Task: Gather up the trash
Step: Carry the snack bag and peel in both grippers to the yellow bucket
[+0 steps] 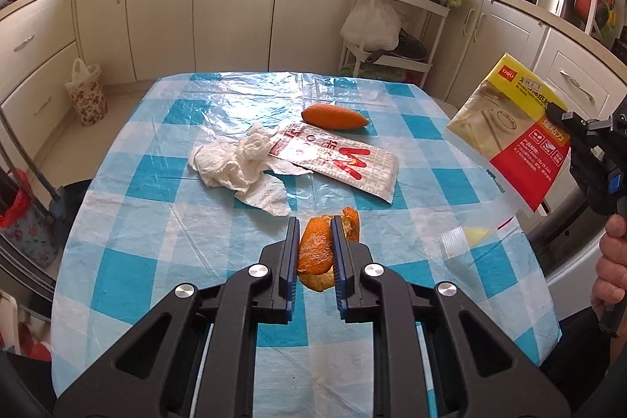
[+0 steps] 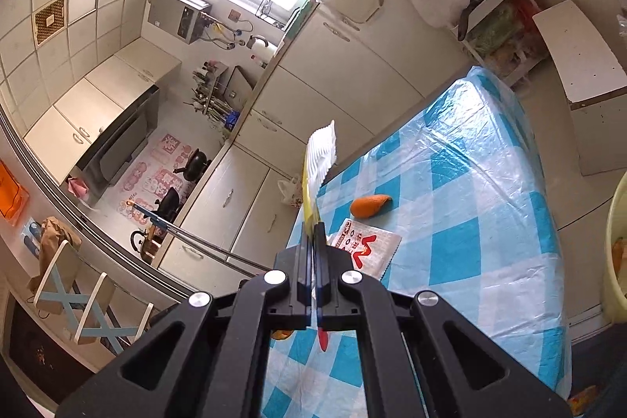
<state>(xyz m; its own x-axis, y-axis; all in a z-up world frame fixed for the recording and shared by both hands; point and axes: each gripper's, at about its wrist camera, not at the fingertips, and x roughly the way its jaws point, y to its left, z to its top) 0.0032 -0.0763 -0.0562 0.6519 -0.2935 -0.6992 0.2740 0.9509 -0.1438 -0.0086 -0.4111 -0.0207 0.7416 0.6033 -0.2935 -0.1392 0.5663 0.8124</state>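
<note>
My left gripper is shut on a piece of orange peel, held just above the blue-and-white checked tablecloth. Farther back on the table lie a crumpled white tissue, a white and red snack wrapper and a second orange peel. At the right, my right gripper is shut on a yellow and red plastic package held in the air. In the right wrist view that gripper pinches the package edge-on, with the wrapper and peel beyond.
A small floral bin with a plastic bag stands on the floor at the left by the cabinets. A white rack with bags stands behind the table. A pale yellow-green tub shows at the right edge. A hand holds the right gripper's handle.
</note>
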